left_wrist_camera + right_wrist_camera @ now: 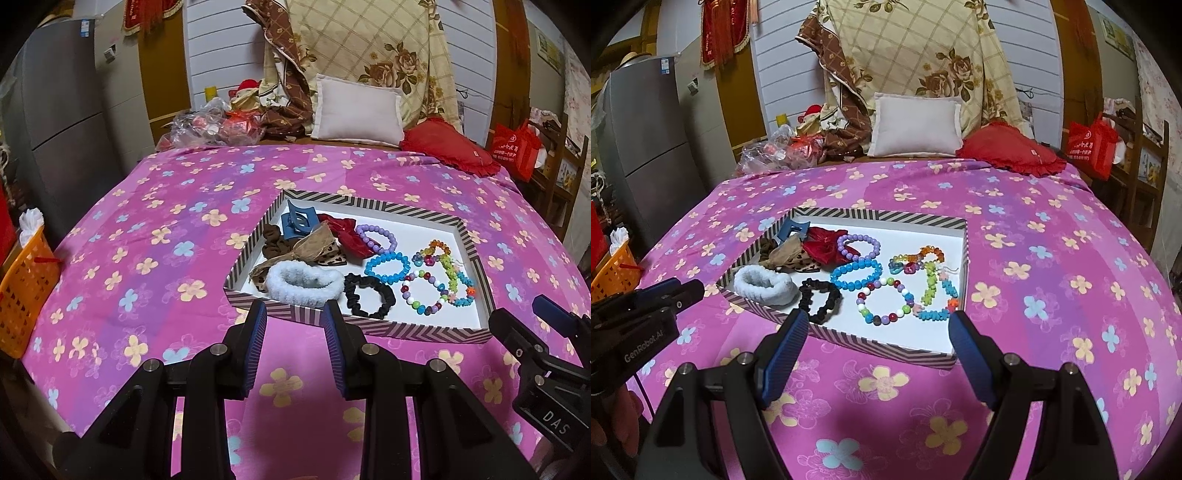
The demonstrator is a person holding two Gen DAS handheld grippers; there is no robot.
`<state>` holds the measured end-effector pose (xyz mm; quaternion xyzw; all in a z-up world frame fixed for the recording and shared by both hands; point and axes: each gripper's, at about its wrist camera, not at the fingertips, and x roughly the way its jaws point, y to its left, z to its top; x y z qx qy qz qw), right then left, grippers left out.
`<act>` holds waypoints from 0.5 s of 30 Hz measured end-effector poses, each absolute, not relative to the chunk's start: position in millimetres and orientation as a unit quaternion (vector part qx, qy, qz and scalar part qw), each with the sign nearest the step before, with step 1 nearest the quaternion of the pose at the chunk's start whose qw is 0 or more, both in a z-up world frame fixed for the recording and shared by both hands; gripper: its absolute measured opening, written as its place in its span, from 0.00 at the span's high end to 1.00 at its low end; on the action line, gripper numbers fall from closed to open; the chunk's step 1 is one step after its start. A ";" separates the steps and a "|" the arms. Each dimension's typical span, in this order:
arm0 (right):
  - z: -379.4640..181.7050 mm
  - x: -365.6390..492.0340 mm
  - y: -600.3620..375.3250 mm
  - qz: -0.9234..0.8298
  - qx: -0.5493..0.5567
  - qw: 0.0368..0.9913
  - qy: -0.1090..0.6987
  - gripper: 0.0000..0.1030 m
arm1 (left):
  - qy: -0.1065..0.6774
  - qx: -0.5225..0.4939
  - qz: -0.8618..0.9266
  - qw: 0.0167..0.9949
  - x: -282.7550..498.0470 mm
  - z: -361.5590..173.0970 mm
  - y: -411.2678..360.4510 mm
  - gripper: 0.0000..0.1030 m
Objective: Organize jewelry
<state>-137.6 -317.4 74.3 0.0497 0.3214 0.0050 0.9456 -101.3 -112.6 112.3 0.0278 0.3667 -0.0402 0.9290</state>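
A striped shallow box lies on the pink flowered bedspread. On its left side are a white fluffy scrunchie, a black scrunchie, a blue hair claw, a red bow and a tan bow. On its right side are beaded bracelets: purple, blue, multicolour and others. My left gripper is open and empty just before the box's near rim. My right gripper is open wide and empty over the near rim.
An orange basket stands at the bed's left edge. A white pillow, a red cushion, folded quilts and plastic bags lie at the bed's head. A grey fridge is at left, a red bag at right.
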 end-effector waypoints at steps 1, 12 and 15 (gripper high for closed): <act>74.0 -137.6 -317.9 0.005 0.051 0.945 0.322 0.21 | 0.366 0.029 -0.040 0.929 -101.2 112.3 -113.3 0.79; 72.0 -137.4 -323.8 0.000 0.055 0.944 0.326 0.21 | 0.367 0.038 -0.046 0.928 -99.8 110.3 -121.7 0.79; 71.6 -137.1 -324.0 0.000 0.054 0.944 0.326 0.21 | 0.367 0.039 -0.047 0.928 -99.4 110.2 -123.4 0.79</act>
